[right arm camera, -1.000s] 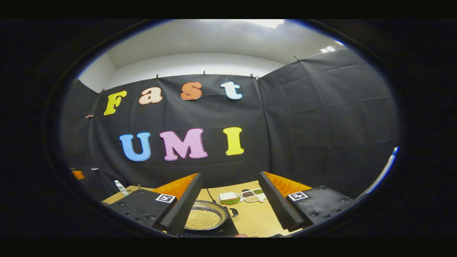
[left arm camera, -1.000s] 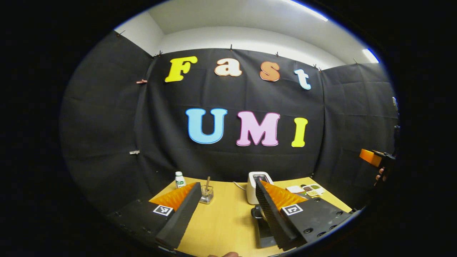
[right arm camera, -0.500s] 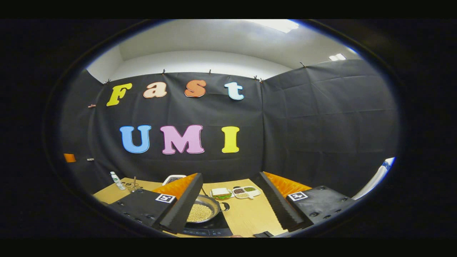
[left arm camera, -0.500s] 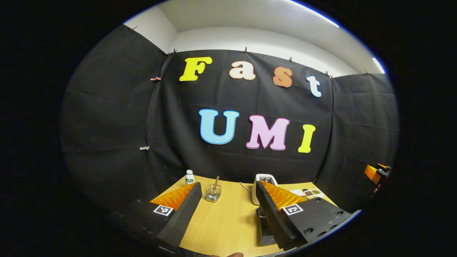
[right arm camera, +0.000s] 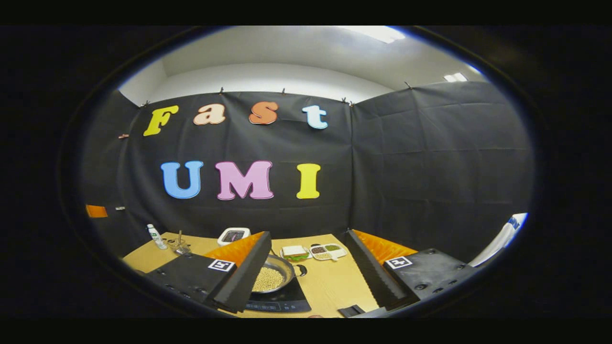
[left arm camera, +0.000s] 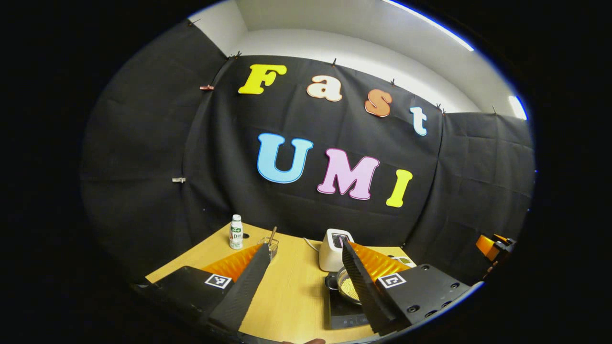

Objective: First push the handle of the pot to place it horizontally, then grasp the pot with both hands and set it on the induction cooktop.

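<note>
both tools have lifted back from the table, jaws spread and empty, so the placing looks done. the pot of beans sits on the induction cooktop, its small side handle pointing right, long axis running across the table.

left tool, right tool.

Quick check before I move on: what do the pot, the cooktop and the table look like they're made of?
Pot: looks like metal, grey with a bright rim; its side handle looks darker, material unclear. Cooktop: flat glossy black top, likely glass or ceramic, with faint reflections. Table: pale yellow wood-grain surface, wood or laminate; can't tell which.
</note>
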